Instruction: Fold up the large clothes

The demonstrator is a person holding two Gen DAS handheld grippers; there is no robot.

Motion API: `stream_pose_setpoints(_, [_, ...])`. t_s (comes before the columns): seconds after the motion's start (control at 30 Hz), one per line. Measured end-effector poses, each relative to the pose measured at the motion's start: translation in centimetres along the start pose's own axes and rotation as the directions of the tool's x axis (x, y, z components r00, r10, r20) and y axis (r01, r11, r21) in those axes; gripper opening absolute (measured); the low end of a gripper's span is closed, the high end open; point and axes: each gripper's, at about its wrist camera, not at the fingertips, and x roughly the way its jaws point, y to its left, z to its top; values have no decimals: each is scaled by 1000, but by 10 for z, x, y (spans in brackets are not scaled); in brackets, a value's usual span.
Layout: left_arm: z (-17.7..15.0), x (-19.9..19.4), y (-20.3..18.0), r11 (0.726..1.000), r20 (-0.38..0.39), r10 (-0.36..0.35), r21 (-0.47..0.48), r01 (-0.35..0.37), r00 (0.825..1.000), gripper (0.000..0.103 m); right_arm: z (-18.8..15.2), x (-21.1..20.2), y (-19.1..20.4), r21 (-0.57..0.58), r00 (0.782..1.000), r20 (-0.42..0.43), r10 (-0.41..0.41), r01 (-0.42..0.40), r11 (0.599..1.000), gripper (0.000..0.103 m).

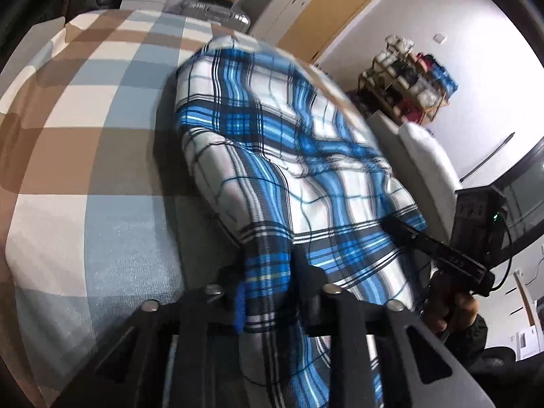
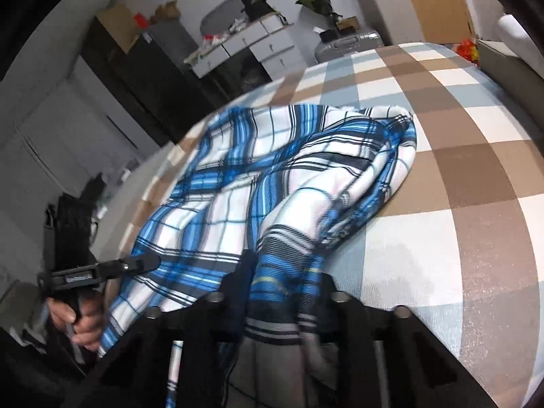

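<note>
While the blue plaid garment lies bunched on the checked bed, its near edge is gripped at two places, so the step in hand is judged to be the first lift of a fold. In the left wrist view the left gripper is seen clamped on a gathered strip of the cloth, which runs between its fingers and hangs down toward the camera. In the right wrist view the right gripper is closed in the same way on another bunch of the near edge, with the fabric pressed between the pads. Each gripper is also seen from the other side: the right one at the near right corner of the garment, held by a hand, and the left one at the near left edge, held by a hand. The far part of the garment is rumpled and rests on the bed, near its side edge. Which part of the garment is gripped, a hem or a waistband, cannot be told. For the next move, it is judged that both grips should be kept firm and the edge should be raised evenly and pulled taut, so that the wrinkles are removed before the cloth is laid over itself. Care is called for, since uneven pulling could drag the whole garment off the side of the bed.
</note>
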Motion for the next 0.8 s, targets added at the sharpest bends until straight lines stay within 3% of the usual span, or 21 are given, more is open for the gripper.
stream_pose_setpoints(0.1, [-9, -7, -12, 998, -4, 24, 52, -24, 1000, 13, -12, -9, 8, -1, 1000, -19, -24, 24, 1000, 18])
stream_pose_setpoints(0.23, [-33, -15, -14, 996, -66, -9, 87, 15, 998, 17, -51, -35, 7, 110, 999, -32, 15, -12, 994, 20])
stream_pose_setpoints(0.3, [-37, -17, -13, 996, -82, -14, 88, 21, 997, 22, -70, -47, 9, 139, 999, -42, 18, -12, 990, 28])
stream_pose_setpoints(0.37, [-37, -18, -10, 995, -87, -11, 95, 20, 996, 26, -82, -59, 5, 179, 999, -31, 11, -5, 984, 47])
stream_pose_setpoints(0.4, [-34, -19, -9, 995, -91, -17, 94, 25, 996, 27, -89, -64, 2, 202, 999, -31, 16, -9, 979, 52])
stream_pose_setpoints(0.53, [-23, -15, -4, 996, -138, -6, 84, 18, 990, 40, -113, -87, -8, 283, 998, 14, 61, -62, 957, 55])
stream_pose_setpoints(0.63, [-20, -11, -5, 995, -166, -15, 95, 31, 986, 42, -131, -97, -15, 351, 989, 66, 129, -144, 925, 63])
stream_pose_setpoints(0.73, [-18, -1, -6, 994, -186, -18, 100, 38, 982, 51, -126, -96, -19, 346, 975, 116, 189, -218, 912, 71])
stream_pose_setpoints(0.8, [-18, 0, -10, 993, -181, -17, 112, 38, 983, 53, -113, -90, -19, 329, 988, 98, 122, -148, 933, 71])
